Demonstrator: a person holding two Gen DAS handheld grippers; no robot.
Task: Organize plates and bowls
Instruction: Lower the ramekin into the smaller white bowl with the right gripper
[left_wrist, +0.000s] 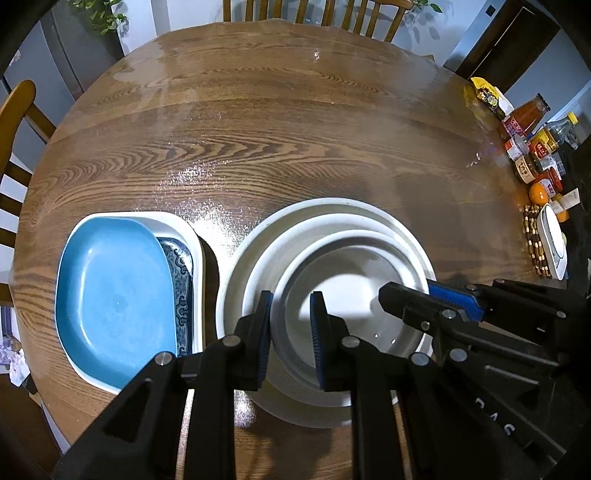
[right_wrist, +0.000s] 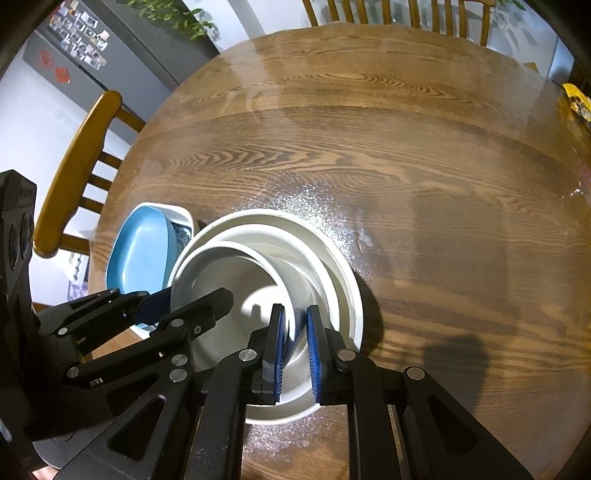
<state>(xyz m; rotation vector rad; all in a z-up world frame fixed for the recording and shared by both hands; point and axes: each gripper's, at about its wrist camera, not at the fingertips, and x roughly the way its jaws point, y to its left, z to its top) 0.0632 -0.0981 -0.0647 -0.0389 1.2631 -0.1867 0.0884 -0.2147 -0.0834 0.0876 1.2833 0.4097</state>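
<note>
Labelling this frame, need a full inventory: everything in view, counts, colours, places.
Round bowls: three, white, nested, near table edge.
Blue dish: one, on the tray stack left of the bowls.
Patterned dish: one, blue-white, under blue dish.
White tray: one, bottom of that stack.
Table: one, wood.
Chairs: several, wood, around the table.
Jars and bottles: many, mixed, table's right edge.
Left gripper: straddling inner bowl rim.
Right gripper: straddling bowl rim.

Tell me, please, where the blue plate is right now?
The blue plate lies in a white tray on the wooden table, left of the stacked white bowls in both views, partly covering a patterned dish.
</note>
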